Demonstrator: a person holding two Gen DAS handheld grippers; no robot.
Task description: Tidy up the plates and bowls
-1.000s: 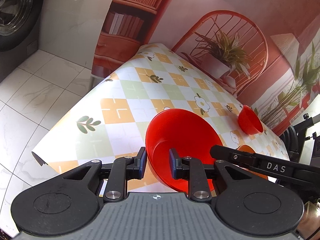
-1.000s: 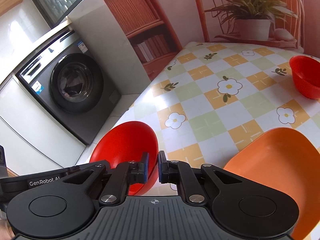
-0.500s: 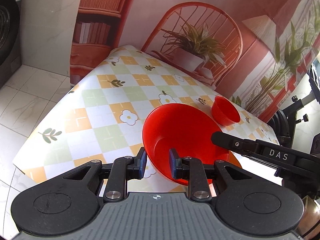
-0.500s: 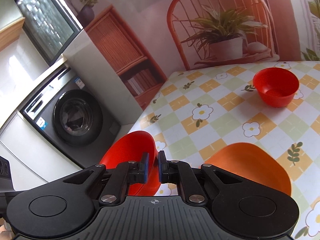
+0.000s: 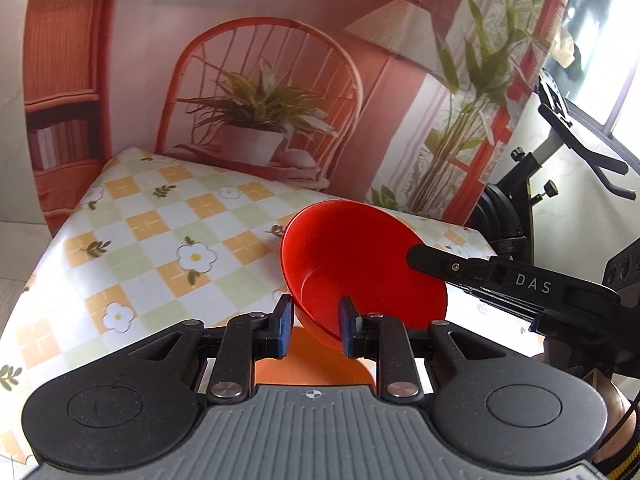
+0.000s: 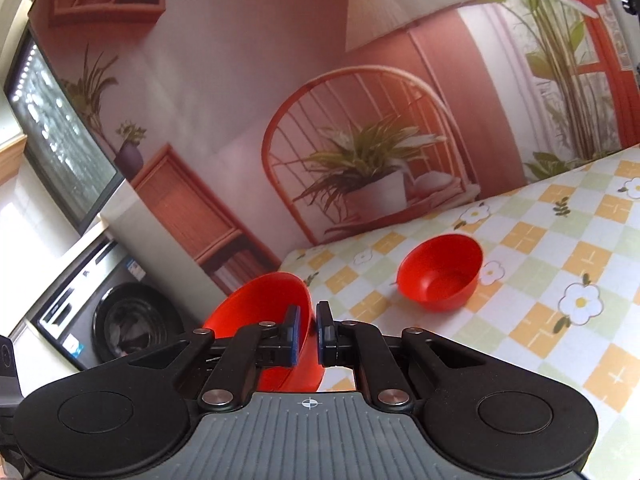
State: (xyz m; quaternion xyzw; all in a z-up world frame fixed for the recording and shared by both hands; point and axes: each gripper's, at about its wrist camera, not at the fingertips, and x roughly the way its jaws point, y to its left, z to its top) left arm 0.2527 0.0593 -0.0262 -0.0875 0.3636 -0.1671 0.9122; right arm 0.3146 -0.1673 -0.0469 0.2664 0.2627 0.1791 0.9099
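From the left wrist view, my left tongs (image 5: 313, 330) sit part-open, one finger on each side of the near rim of the red plate (image 5: 362, 264), not pinching it that I can see. The plate hangs tilted in the air above the orange plate (image 5: 308, 368), which shows just below my fingers on the worktop (image 5: 160, 232). The right tongs' finger (image 5: 460, 268) reaches across the plate's far edge. A second ago the plate was low over the cloth near the front; now it is up and further in, over the orange one.

Over to the right wrist view: my right tongs (image 6: 307, 330) are clamped on the red plate's rim, carrying it clear of the worktop. The small red bowl (image 6: 440, 276) rests well ahead on the checked cloth. The camera has swung upward since a moment back. To my eye, stacking red on orange comes next.
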